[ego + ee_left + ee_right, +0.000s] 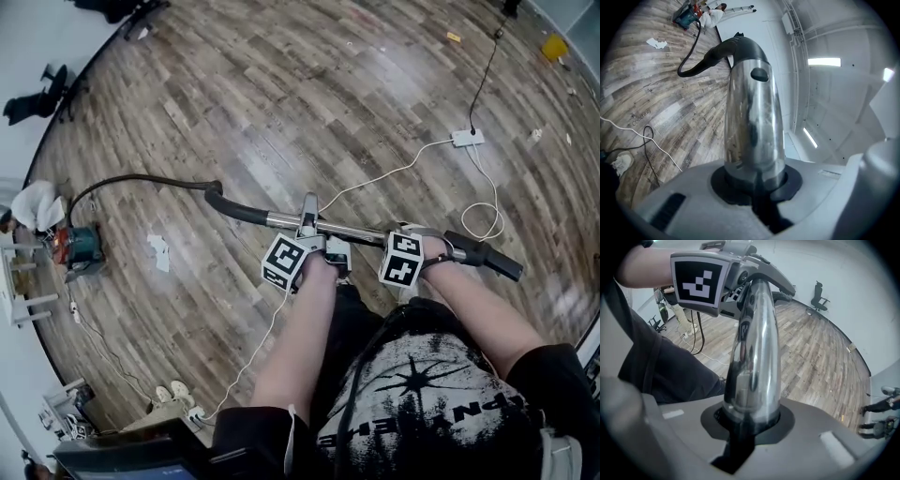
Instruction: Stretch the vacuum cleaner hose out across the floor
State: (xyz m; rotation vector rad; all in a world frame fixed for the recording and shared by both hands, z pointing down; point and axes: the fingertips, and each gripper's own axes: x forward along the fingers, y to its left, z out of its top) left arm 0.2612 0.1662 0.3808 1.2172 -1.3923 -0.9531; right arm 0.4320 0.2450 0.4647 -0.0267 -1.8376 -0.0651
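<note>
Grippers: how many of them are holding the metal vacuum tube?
2. The left gripper clamps the metal tube nearer the hose; the right gripper clamps it nearer its black end.

Bright even light, glare on the metal tube (pixel 752 117), fisheye edges.

There are 2 grippers (pixel 310 228) (pixel 415 234), 1 wand (pixel 364 231), 1 hose (pixel 141 177) and 1 vacuum cleaner (pixel 81 246).

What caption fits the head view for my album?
The left gripper and right gripper hold the metal tube; black hose trails to the vacuum cleaner.
</note>
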